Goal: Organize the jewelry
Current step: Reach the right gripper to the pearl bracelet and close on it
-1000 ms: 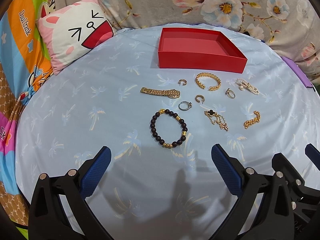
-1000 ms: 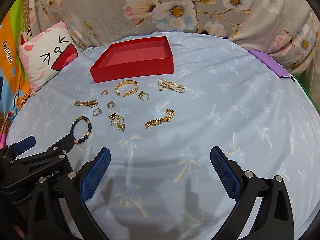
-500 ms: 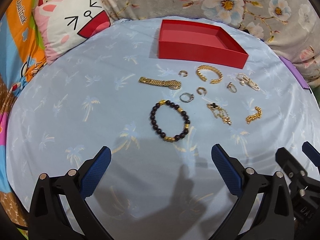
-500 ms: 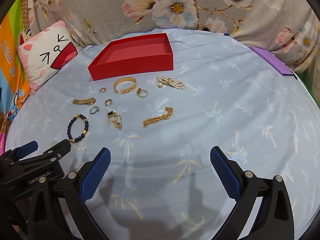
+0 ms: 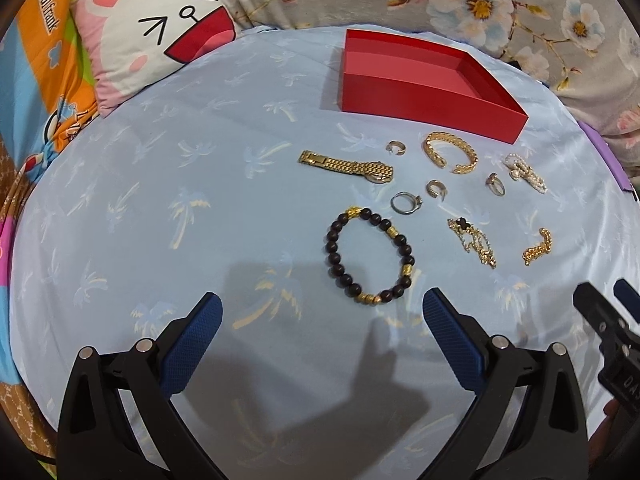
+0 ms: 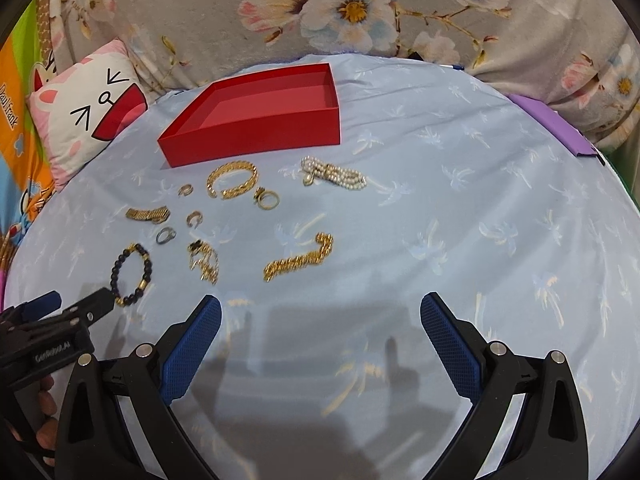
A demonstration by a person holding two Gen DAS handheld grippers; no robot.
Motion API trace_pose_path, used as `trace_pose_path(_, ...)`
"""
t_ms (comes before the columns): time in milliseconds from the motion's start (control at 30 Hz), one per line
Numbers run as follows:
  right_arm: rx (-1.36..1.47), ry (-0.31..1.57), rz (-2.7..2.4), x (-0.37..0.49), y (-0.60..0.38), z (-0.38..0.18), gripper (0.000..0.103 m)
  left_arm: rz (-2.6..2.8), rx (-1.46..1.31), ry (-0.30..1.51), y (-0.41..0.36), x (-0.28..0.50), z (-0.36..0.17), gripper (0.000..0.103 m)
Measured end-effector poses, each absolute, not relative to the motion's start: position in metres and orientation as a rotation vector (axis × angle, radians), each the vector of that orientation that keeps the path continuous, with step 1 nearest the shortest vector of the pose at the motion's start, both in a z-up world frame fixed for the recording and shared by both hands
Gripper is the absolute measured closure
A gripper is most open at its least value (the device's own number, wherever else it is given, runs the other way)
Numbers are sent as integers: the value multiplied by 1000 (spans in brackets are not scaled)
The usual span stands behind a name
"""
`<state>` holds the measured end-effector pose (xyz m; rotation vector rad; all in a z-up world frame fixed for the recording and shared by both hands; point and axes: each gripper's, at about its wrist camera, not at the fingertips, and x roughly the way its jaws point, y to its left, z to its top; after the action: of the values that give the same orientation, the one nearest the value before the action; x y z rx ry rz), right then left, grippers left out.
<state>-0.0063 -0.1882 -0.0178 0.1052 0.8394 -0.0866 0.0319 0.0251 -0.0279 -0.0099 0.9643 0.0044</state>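
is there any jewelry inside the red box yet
No, the red box shows only its bare red floor, while pieces such as the beaded bracelet lie on the blue cloth in front.

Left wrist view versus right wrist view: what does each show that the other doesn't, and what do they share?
Only the left wrist view shows the left claw from behind, open and empty, with the right claw's tip at its right edge.

Only the right wrist view shows the right claw from behind, also open and empty, the left claw from the side at its left edge, and fingers on its handle.

Both show the empty red tray, the black bead bracelet, the gold cuff, the pearl bracelet, the cat pillow and the blue sheet.
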Motion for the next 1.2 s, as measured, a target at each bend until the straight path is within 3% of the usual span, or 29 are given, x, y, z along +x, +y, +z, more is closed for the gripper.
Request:
trace_pose_path(267, 67, 812, -42, 42, -202, -20, 7, 14, 26, 959, 12, 47, -29, 5)
trace_pose_path(933, 38, 863, 107, 141, -222, -46, 55, -21, 3, 989, 24, 64, -43, 5)
trace_pose_path(1000, 36, 876, 111, 141, -221, -47, 77, -27, 2, 992, 24, 63, -45, 5)
trace_pose_path(1067, 36, 881, 102, 138, -220, -48, 83, -32, 0, 995, 24, 63, -46, 5)
trace_pose_path(1200, 64, 886, 93, 125, -221, -46, 84, -34, 4, 1000, 24, 61, -50, 5)
